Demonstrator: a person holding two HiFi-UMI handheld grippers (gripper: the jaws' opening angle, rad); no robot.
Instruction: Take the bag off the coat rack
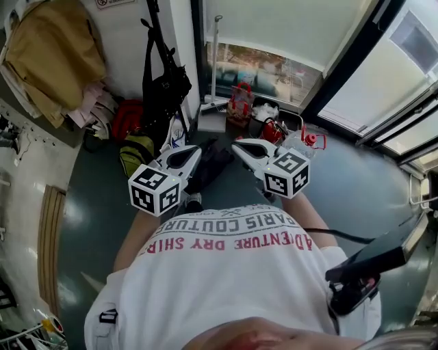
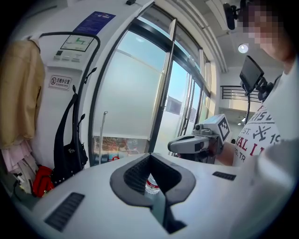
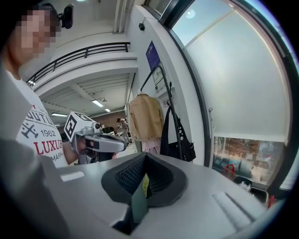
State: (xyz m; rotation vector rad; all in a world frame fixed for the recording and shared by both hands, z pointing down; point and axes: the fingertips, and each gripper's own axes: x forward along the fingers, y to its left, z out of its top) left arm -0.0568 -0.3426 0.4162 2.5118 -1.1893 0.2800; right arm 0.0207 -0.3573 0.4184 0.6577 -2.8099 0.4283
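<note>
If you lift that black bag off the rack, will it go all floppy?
Probably floppy: the black bag sags from long thin straps. It looks soft, so it may swing and fold when lifted. How heavy it is I cannot tell; its contents are hidden.

White T-shirt [image 1: 233, 287], red and grey lettering [image 1: 226, 240]

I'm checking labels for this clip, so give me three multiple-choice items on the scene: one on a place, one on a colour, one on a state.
1. Where is the black bag? A on the floor; B hanging on the coat rack; C in a gripper.
2. The hung coat's colour? A tan; B blue; C red.
3. The left gripper's jaws? A wide open; B shut on a strap; C shut, empty.
B: its straps hang on the rack. A: tan fabric. C: jaws meet with nothing between.
</note>
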